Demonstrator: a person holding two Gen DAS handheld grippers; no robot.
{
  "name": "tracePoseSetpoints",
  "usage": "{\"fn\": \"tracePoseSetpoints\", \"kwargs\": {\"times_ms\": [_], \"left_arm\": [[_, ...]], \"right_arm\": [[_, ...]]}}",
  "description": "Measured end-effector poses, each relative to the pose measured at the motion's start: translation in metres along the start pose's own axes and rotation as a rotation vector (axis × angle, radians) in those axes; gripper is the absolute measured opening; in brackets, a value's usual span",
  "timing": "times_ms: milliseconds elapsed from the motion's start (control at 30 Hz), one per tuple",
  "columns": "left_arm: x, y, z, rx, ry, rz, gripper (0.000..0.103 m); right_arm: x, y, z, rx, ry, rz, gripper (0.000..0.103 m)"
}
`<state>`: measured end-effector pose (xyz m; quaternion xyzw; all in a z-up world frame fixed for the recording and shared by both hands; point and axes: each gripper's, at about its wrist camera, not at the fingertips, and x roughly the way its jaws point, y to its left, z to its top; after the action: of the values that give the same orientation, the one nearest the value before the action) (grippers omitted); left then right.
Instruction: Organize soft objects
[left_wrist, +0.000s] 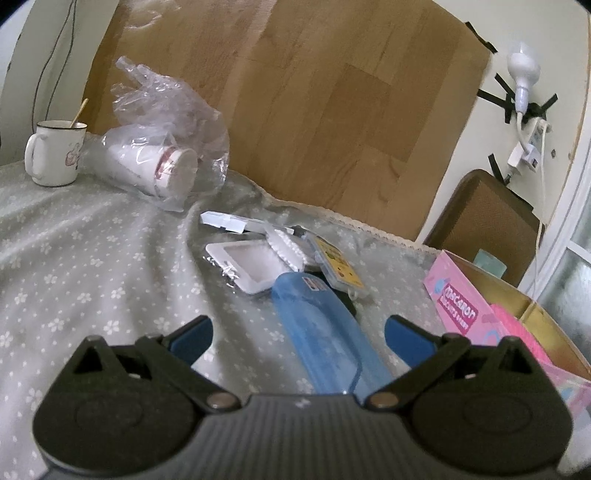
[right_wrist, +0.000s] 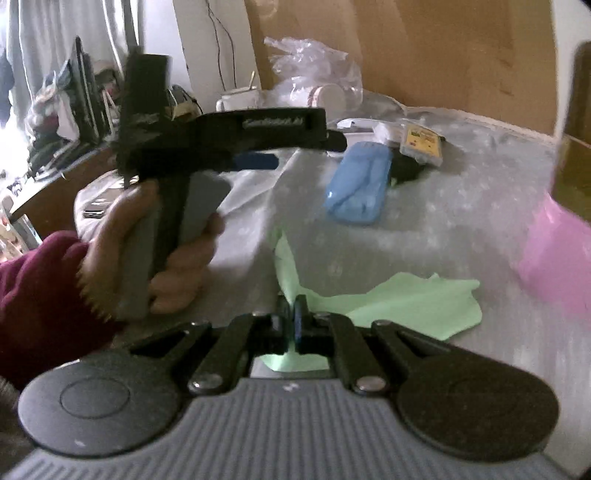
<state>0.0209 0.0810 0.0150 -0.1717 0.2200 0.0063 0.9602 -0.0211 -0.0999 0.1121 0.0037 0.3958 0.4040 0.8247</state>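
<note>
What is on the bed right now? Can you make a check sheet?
Surface: grey flowered cloth, wrinkled.
Job's things: green cloth, pinched in the shut right tool.
Clutter: blue case, mug, bagged paper cups, white frame, pink box.
Grippers: left tool open, empty.
Cables: white cord from wall plug.
Surroundings: cardboard wall panel.

Both wrist cameras look obliquely down, close over the table; each shows the blue case (left_wrist: 317, 328) (right_wrist: 358, 184) toward twelve o'clock.
</note>
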Motion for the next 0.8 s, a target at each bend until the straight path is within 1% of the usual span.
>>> {"fn": "tracePoseSetpoints", "kwargs": {"times_ms": [67, 167, 200, 233, 267, 300, 333, 367, 433, 467, 500, 567, 633, 733, 767, 800], "left_arm": [[0.001, -0.002, 0.0, 0.013, 0.008, -0.004, 0.103], [0.001, -0.006, -0.001, 0.04, 0.028, -0.016, 0.103], [-0.001, -0.01, -0.002, 0.062, 0.033, -0.012, 0.103], [-0.005, -0.014, -0.004, 0.079, 0.033, -0.013, 0.103], [-0.01, -0.018, -0.005, 0.092, 0.034, -0.024, 0.103], [-0.015, -0.023, -0.006, 0.1, 0.037, -0.05, 0.103], [-0.021, -0.031, -0.008, 0.111, 0.047, -0.084, 0.103], [-0.026, -0.041, -0.009, 0.133, 0.061, -0.117, 0.103], [-0.031, -0.067, -0.014, 0.216, 0.104, -0.176, 0.103], [-0.032, -0.079, -0.017, 0.253, 0.131, -0.202, 0.102], [-0.03, -0.092, -0.022, 0.284, 0.165, -0.23, 0.103], [-0.023, -0.113, -0.031, 0.319, 0.251, -0.29, 0.102], [-0.016, -0.131, -0.041, 0.336, 0.334, -0.344, 0.099], [-0.007, -0.15, -0.056, 0.367, 0.416, -0.389, 0.086], [-0.004, -0.153, -0.061, 0.372, 0.444, -0.401, 0.073], [0.0, -0.156, -0.067, 0.373, 0.481, -0.417, 0.07]], "right_arm": [[-0.016, -0.005, -0.016, 0.039, -0.033, -0.04, 0.006], [-0.036, -0.02, -0.035, 0.096, -0.072, -0.168, 0.01], [-0.042, -0.024, -0.042, 0.099, -0.083, -0.228, 0.015], [-0.047, -0.028, -0.047, 0.095, -0.087, -0.289, 0.022], [-0.053, -0.032, -0.053, 0.093, -0.095, -0.344, 0.039], [-0.059, -0.035, -0.057, 0.098, -0.107, -0.385, 0.05], [-0.065, -0.038, -0.062, 0.109, -0.119, -0.411, 0.05], [-0.07, -0.041, -0.066, 0.126, -0.131, -0.42, 0.051], [-0.077, -0.047, -0.071, 0.161, -0.158, -0.413, 0.053], [-0.078, -0.046, -0.073, 0.168, -0.17, -0.407, 0.056], [-0.078, -0.044, -0.075, 0.166, -0.18, -0.4, 0.061], [-0.074, -0.041, -0.075, 0.152, -0.191, -0.379, 0.067], [-0.069, -0.037, -0.076, 0.134, -0.198, -0.351, 0.067], [-0.066, -0.034, -0.077, 0.082, -0.199, -0.329, 0.067], [-0.059, -0.032, -0.075, 0.061, -0.194, -0.331, 0.065], [-0.052, -0.032, -0.073, 0.048, -0.182, -0.321, 0.052]]}}
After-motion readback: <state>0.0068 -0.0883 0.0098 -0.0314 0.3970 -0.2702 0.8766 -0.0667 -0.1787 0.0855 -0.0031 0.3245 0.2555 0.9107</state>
